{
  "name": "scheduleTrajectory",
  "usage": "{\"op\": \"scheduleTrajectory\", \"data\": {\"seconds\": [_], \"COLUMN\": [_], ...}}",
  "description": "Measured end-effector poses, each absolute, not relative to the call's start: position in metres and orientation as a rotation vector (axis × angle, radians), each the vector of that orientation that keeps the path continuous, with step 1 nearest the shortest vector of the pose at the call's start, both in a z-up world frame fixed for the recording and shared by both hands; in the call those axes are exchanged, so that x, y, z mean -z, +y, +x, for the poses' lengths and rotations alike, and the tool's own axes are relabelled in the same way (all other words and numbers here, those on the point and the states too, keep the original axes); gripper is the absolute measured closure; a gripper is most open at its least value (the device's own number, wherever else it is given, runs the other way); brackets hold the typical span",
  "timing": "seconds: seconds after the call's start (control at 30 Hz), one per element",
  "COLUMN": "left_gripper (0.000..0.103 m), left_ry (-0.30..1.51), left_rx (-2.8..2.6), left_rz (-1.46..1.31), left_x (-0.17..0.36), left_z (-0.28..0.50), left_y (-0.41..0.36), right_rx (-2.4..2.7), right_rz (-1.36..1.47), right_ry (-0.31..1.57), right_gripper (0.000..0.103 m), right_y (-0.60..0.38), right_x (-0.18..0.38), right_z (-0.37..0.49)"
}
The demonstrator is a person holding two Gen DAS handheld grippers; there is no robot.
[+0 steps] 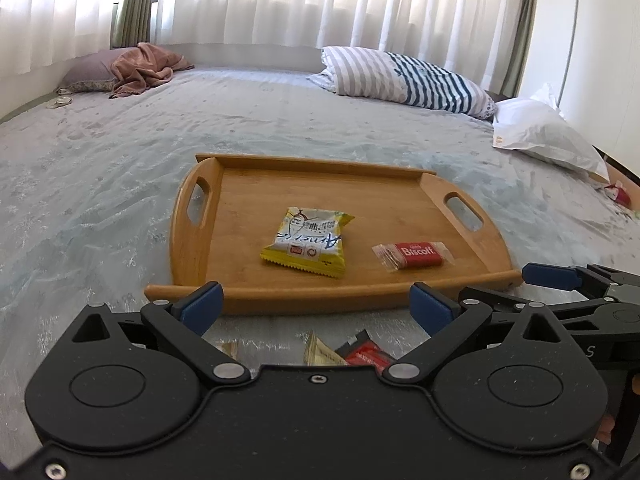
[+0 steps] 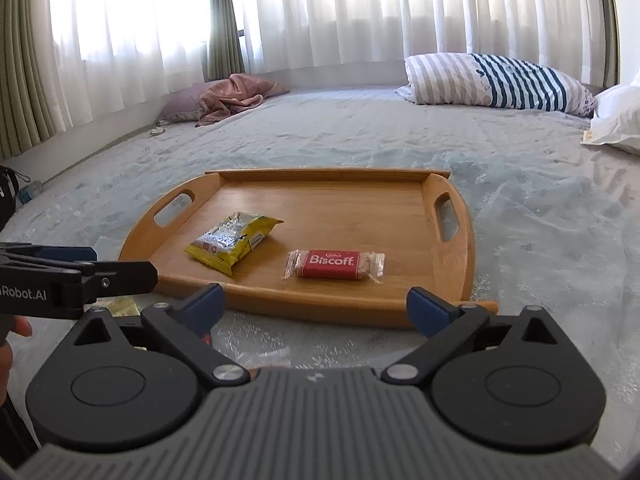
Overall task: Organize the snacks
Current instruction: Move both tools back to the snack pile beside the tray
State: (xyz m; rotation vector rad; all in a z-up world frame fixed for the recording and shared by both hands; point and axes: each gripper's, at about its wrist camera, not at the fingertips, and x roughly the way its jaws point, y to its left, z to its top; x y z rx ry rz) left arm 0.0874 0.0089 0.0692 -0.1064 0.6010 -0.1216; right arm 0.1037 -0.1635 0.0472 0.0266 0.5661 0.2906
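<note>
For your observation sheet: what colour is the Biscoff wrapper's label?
Red with white lettering on the Biscoff wrapper, clearest in the right wrist view.

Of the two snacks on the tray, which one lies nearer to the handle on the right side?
The red Biscoff biscuit; the yellow packet lies nearer the middle of the wooden tray.

On the tray (image 1: 400, 196), the chip packet (image 1: 306, 242) lies left of the Biscoff biscuit (image 1: 414, 255).

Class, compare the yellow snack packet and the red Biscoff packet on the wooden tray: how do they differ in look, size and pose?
The yellow snack packet is larger and puffier; the Biscoff packet is smaller and flatter. The yellow snack packet has zigzag-edged opaque foil, while the Biscoff packet has clear twisted ends around a red label. The yellow one lies angled; the Biscoff lies square to the near rim. Both rest sealed on the wooden tray, apart.
</note>
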Motion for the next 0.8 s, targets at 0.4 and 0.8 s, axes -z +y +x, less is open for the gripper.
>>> {"op": "scheduleTrajectory", "data": {"seconds": [0.4, 0.8], "left_gripper": [0.002, 0.002], "left_ry": [0.552, 0.539], "left_rx": [0.117, 0.13], "left_rz": [-0.106, -0.101], "left_x": [-0.062, -0.055], "left_z": [0.06, 0.044], "left_y": [0.01, 0.008], "right_rx": [-0.273, -0.235], "right_rz": [-0.068, -0.049], "right_ry": [0.524, 0.546], "right_gripper": [0.0, 0.0], "right_y": [-0.162, -0.174], "right_x": [-0.043, -0.031], "right_z": [0.074, 0.06]}}
